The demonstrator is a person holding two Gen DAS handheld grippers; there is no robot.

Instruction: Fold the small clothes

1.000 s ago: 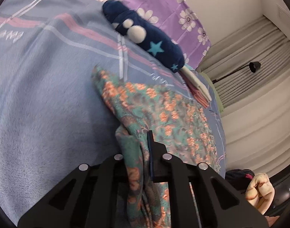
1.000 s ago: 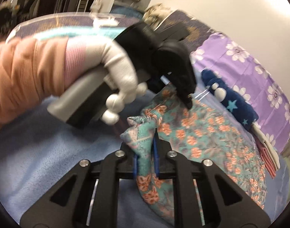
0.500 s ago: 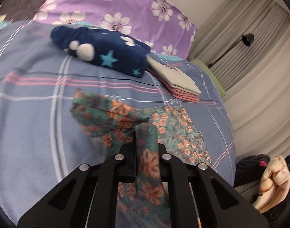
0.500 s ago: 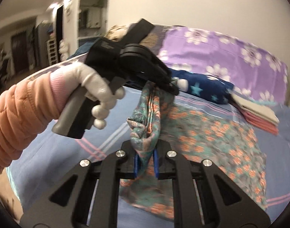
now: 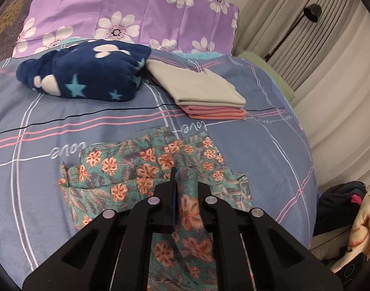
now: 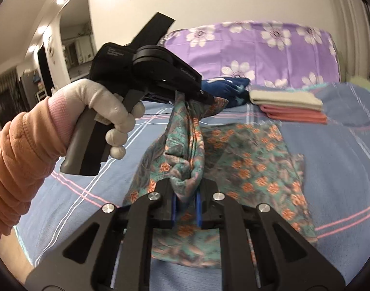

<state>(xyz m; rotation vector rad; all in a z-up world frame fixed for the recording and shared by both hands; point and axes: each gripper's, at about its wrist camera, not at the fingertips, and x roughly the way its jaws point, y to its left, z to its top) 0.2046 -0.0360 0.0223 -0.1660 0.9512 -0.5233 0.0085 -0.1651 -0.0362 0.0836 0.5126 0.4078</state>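
Both grippers are clamped on the floral garment: the left gripper (image 5: pixel 185 189) pinches a bunched edge of the garment (image 5: pixel 146 169), and the right gripper (image 6: pixel 186 202) has a thick gather of the same cloth squeezed between its blue pads (image 6: pixel 174 208). In the right view the gloved left hand (image 6: pixel 107 111) holds its gripper raised over the bed (image 5: pixel 63 121), so the near edge hangs up between the two grips while the rest lies flat in the middle of the bed, closer to its foot than to the pillow (image 5: pixel 136 7). The step in hand looks like carrying that lifted edge over the flat part to make a fold. To do it well, keep both grips level and equally far apart so the edge stays taut and straight, travel toward the head of the bed together, and lower the edge onto the far hem before letting go, left and right at once. The cloth is thin and slippery-looking; a sagging middle would crease. Motion blur hides the far hem, so where it lies exactly I cannot tell. Stop short of the navy fleece (image 5: pixel 83 77) and the folded stack (image 5: pixel 204 94) near the pillow, so the new fold lands clear of them.
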